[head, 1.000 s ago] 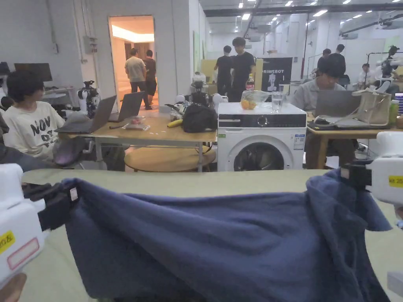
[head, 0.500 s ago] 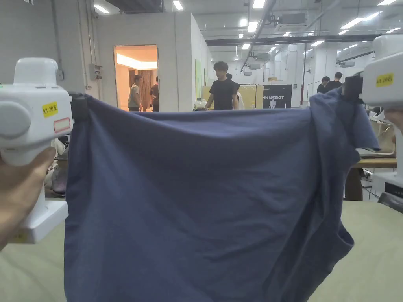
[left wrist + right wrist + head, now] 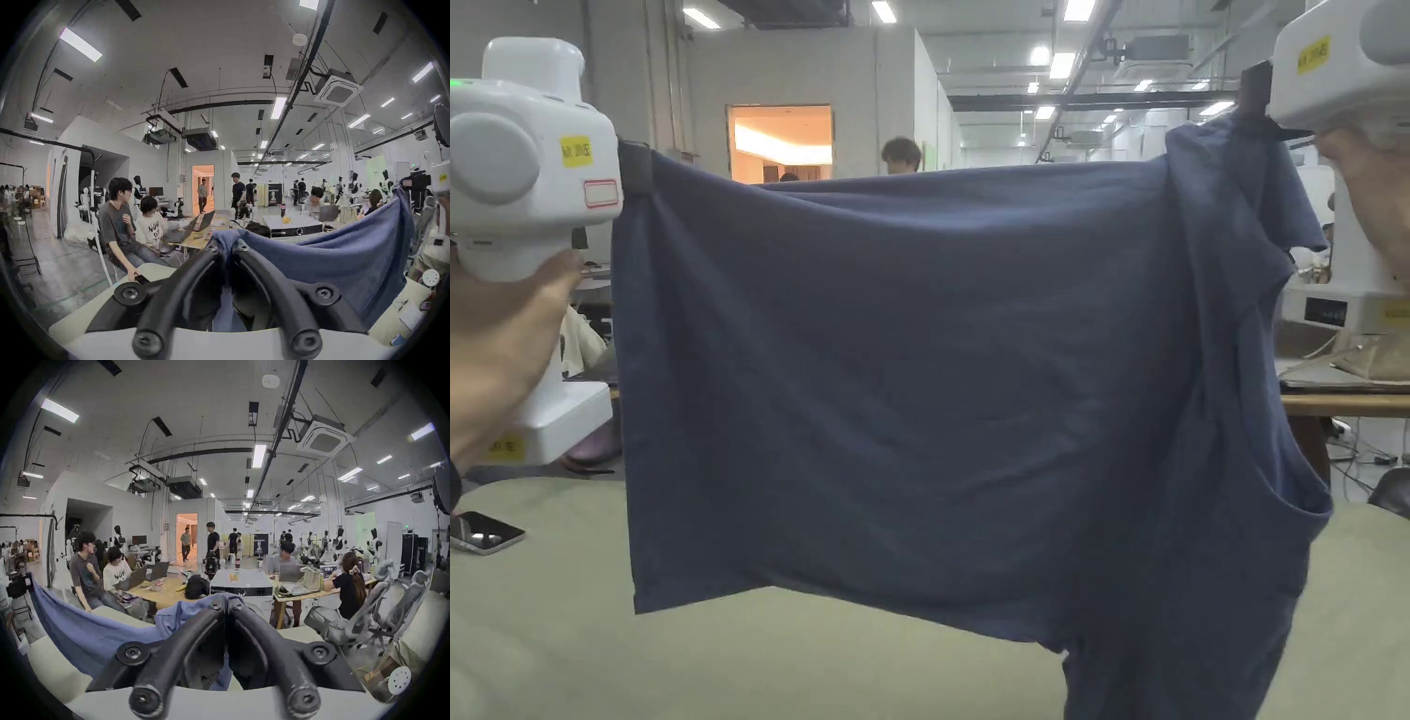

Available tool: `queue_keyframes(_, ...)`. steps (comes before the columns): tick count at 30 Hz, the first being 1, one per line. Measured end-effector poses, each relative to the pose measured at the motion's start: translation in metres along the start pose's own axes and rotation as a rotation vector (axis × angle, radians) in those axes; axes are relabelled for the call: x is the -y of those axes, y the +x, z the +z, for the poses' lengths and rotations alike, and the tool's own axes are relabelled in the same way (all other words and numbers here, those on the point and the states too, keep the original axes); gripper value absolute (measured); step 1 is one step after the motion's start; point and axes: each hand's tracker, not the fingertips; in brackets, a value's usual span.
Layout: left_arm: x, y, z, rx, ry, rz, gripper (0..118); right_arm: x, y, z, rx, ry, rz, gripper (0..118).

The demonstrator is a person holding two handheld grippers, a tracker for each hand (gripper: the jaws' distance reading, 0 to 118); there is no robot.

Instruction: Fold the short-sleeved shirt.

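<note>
I hold the shirt [image 3: 937,375] stretched between my left gripper [image 3: 630,169] and right gripper [image 3: 1254,94], both clamped on its top edge, so it hangs flat below them for laying on the table [image 3: 731,656].

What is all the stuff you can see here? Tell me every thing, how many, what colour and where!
shirt: one, dark blue, hanging spread between the two grippers, bottom right part reaching the table
table: one, pale green, under the shirt
phone: one, black, on the table's left edge
washing machine: one, white, beyond the table
laptops: two, grey, on a wooden desk at the left
bag: one, black, on that desk
office chairs: two, grey, at the right
people: several, seated at the desks and standing farther back
left gripper: one, white body with black jaws, shut on the shirt's top left corner
right gripper: one, same colours, shut on the top right corner
</note>
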Motion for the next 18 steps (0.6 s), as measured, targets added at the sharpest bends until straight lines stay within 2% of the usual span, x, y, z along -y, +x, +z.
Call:
queue_keyframes(3, 0.010, -0.002, -0.010, 0.005, -0.001, 0.025, 1, 0.004, 0.002, -0.012, 0.016, -0.022, 0.029, 0)
queue_keyframes(9, 0.077, 0.006, -0.024, 0.024, -0.112, 0.012, 1, 0.066, 0.010, -0.036, -0.015, -0.135, -0.011, 0)
queue_keyframes(12, 0.119, 0.009, -0.020, 0.057, -0.198, 0.024, 1, 0.106, 0.014, -0.025, -0.034, -0.155, -0.026, 0)
queue_keyframes(14, 0.143, 0.009, -0.008, 0.054, -0.189, 0.048, 1, 0.130, 0.016, -0.005, -0.057, -0.166, -0.027, 0)
queue_keyframes(18, 0.177, 0.013, 0.044, 0.112, -0.222, 0.059, 1, 0.166, 0.025, 0.043, -0.123, -0.212, -0.001, 0)
